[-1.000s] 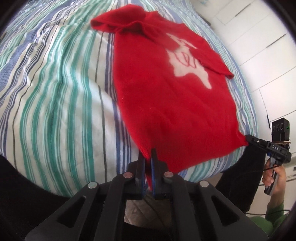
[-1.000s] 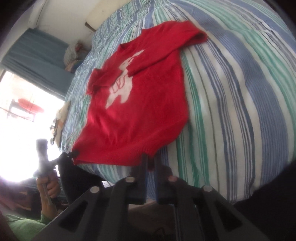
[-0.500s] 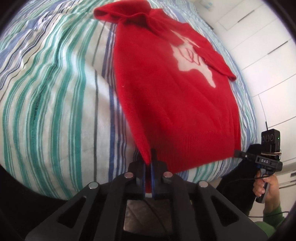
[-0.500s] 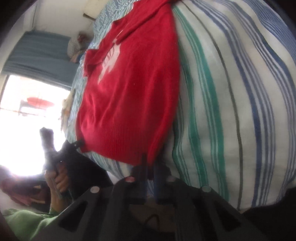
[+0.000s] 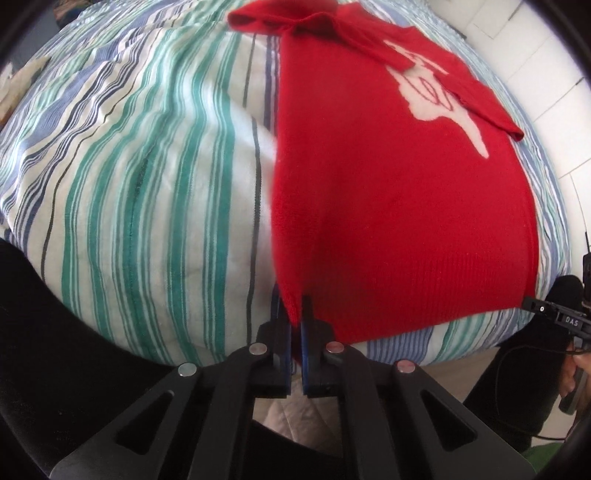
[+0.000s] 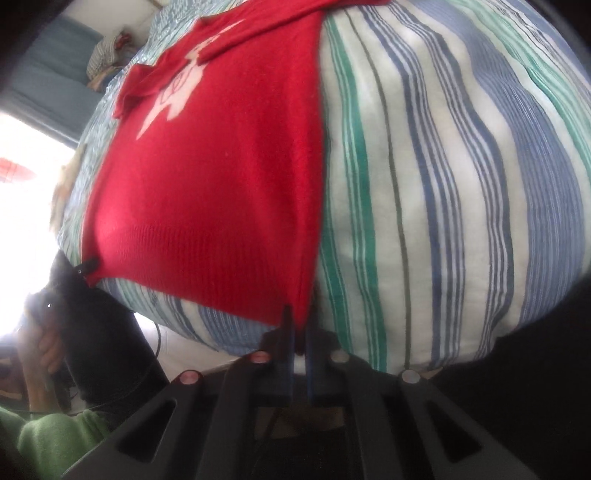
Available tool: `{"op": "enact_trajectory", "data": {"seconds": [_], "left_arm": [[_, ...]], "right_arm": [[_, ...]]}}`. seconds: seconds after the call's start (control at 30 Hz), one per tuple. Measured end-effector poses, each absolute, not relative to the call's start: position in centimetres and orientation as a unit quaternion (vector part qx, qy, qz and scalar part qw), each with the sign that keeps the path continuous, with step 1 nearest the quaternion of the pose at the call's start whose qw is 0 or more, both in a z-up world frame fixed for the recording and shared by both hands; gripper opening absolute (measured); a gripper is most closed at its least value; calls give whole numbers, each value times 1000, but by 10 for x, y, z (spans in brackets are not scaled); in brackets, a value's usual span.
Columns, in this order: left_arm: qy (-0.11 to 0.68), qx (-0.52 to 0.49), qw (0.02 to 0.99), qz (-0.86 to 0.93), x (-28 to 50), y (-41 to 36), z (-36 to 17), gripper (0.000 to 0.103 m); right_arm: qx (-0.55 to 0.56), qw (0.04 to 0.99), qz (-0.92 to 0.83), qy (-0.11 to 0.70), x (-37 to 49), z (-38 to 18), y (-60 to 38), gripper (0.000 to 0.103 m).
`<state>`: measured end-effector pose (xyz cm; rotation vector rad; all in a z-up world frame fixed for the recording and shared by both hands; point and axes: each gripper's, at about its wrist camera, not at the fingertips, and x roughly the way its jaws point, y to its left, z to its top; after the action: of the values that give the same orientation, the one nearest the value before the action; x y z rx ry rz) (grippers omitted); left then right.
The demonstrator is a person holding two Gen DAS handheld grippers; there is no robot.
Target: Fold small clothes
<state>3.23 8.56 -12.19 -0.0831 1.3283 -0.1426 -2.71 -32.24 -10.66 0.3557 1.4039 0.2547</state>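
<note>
Left gripper point(image 5: 294, 314) and right gripper point(image 6: 300, 325) each clamped a hem corner of the red sweater point(image 5: 388, 192) on the bed point(image 5: 147, 166)

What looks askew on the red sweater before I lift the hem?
On the red knitted sweater, both folded-in sleeves cross the white chest motif unevenly, and the collar end is bunched. The left gripper and right gripper each pinch a hem corner over the striped bedsheet.
</note>
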Motion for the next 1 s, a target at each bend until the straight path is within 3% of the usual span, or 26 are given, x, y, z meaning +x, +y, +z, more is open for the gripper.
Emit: {"op": "enact_trajectory", "data": {"seconds": [0.33,0.43,0.53,0.57,0.6,0.7,0.83,0.87,0.9,0.97,1.0], "left_arm": [[618,-51,784,-26,43,81,-130,6],[618,-51,784,-26,38,86,-125,16],[619,-33,784,-16,30,89,-115,53],[617,-24,786,-9,27,92,-109,66],[613,-15,790,-4,23,95,-103,70],[599,-3,801,6,10,107,-79,70],[551,-36,834,12,-1,124,-34,70],[537,-49,842,9,-1,125,-24,71],[522,-63,851,3,0,124,-17,73],[506,-83,858,-6,6,117,-8,74],[506,-90,858,-12,8,113,-6,74]], "right_arm": [[149,755,90,633,-23,-120,-314,4],[148,760,91,627,-29,-115,-311,8],[153,756,91,630,-35,-107,-320,29],[150,753,87,634,-37,-103,-321,47],[141,752,82,638,-40,-98,-325,56],[83,761,58,641,-47,-71,-341,56],[-42,837,-8,545,-29,12,-361,56],[-82,858,-17,507,-20,33,-358,60],[-123,874,-19,470,-8,50,-349,71],[-193,889,24,415,23,61,-320,83],[-212,885,71,408,40,56,-304,83]]}}
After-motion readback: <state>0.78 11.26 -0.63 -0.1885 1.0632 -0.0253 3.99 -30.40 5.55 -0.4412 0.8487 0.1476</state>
